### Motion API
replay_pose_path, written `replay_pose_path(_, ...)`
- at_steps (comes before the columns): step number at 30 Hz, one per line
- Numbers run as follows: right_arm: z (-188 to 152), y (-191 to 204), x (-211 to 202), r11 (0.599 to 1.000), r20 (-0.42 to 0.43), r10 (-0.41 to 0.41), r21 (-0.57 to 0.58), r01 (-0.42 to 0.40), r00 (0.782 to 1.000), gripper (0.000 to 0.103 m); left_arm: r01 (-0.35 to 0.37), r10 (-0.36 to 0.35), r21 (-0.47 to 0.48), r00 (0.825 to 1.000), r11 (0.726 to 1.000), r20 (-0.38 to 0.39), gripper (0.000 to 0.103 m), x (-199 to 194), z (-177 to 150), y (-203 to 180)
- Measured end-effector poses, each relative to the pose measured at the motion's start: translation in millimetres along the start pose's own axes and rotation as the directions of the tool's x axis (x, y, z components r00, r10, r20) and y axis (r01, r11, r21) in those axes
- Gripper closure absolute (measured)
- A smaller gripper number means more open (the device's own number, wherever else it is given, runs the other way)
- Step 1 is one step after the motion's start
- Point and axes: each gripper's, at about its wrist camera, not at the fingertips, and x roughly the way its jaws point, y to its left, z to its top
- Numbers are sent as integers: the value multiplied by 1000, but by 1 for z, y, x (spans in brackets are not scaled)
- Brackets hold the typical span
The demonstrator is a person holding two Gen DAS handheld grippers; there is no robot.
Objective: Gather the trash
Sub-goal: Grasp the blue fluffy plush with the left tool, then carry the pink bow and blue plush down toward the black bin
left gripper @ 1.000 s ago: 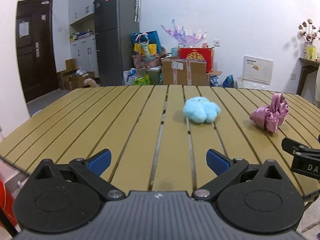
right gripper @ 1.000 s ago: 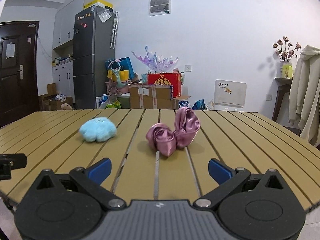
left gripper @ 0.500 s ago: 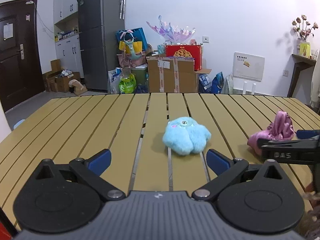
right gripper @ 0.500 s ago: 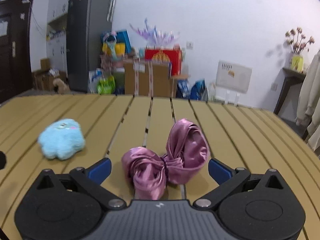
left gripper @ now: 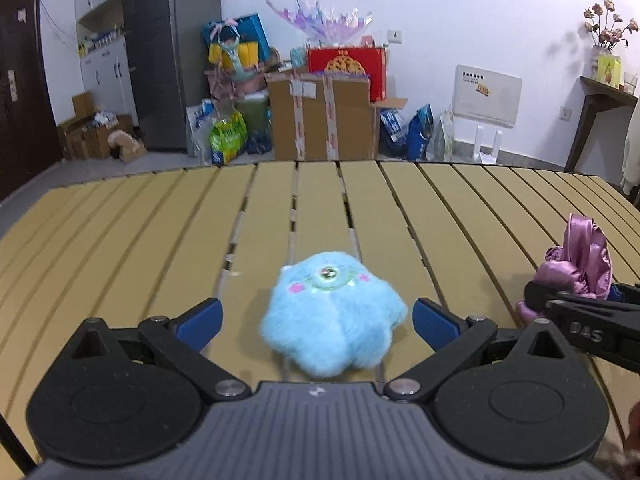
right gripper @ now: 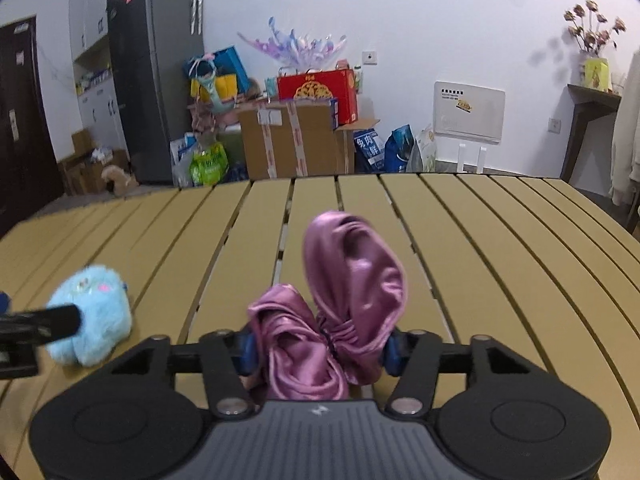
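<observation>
Left: blue plush (left gripper: pixel 334 316), on the desk (left gripper: pixel 120 240) between the blue pads (left gripper: pixel 200 318) of the left hand-held gripper (left gripper: pixel 318 318), apart from both; jaws wide, nothing held. Judged light, soft and springy, fur likely to slip under a shallow pinch; best taken across the round body at its widest, pads low near the slats. Right: pink satin bow (right gripper: pixel 340 312), also on the desk, bunched between the pads of the right hand-held gripper (right gripper: pixel 320 350); jaws narrow and closing, pads already against the fabric on either side of the gathered middle. Judged very light, limp and slick, lobes free to flop and slide; firmest hold at the cinched knot, where the cloth is thickest. No bin or bag visible in either view. In the left view, seen at the right edge, the right hand-held gripper's arm lying across the bow.
</observation>
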Motion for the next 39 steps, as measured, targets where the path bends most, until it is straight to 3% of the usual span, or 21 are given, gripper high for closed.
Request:
replay_pose_path(10,4,-26,-4,999,52,18,47,-21,998,57,-56,56,4,995,998,-83,0,46,0,-14)
replay_pose_path(12,5,-27,-4,999,56,22,44,-24,998,57,-47,45,-18,996,999,-83,17,45,-2,-12)
replay_pose_path(14,5,-26,-8,999,63,25,41,-28,998,57,-22,19,-34,997,999,-77,20,45,0,-8)
replay_pose_path(25,2,-19,-35,999,78,40,26,-42,996,57,0,0,-8,1000,1000,-16,21,0,-4,-5)
replay_pose_path(39,-3,-7,-125,997,122,73,-24,-71,990,57,-3,3,4,999,1000,39,21,-90,-10,-6)
